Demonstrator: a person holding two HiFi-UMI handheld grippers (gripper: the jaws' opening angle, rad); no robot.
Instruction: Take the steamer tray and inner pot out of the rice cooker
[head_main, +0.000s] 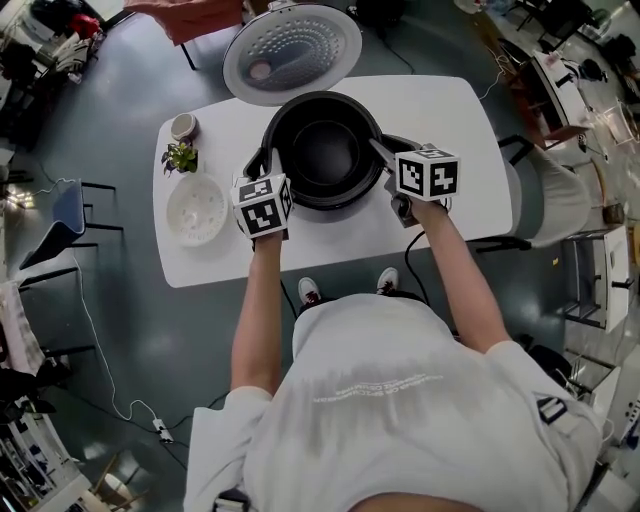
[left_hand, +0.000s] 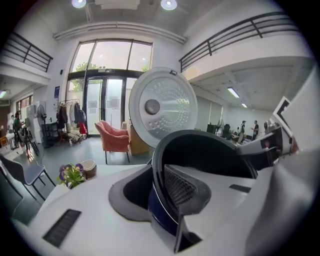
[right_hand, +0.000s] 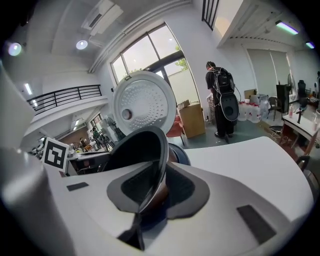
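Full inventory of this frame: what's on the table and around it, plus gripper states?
inner pot: one, black, in the rice cooker at table centre
rice cooker lid: one, white and silver, open, behind the pot
steamer tray: one, white, on the table left of the cooker
potted plant: one, green, behind the tray
small bowl: one, beige, behind the plant
table: one, white
armchair: one, pink, on the floor beyond the table
left gripper: white, shut on the pot's left rim
right gripper: white, shut on the pot's right rim
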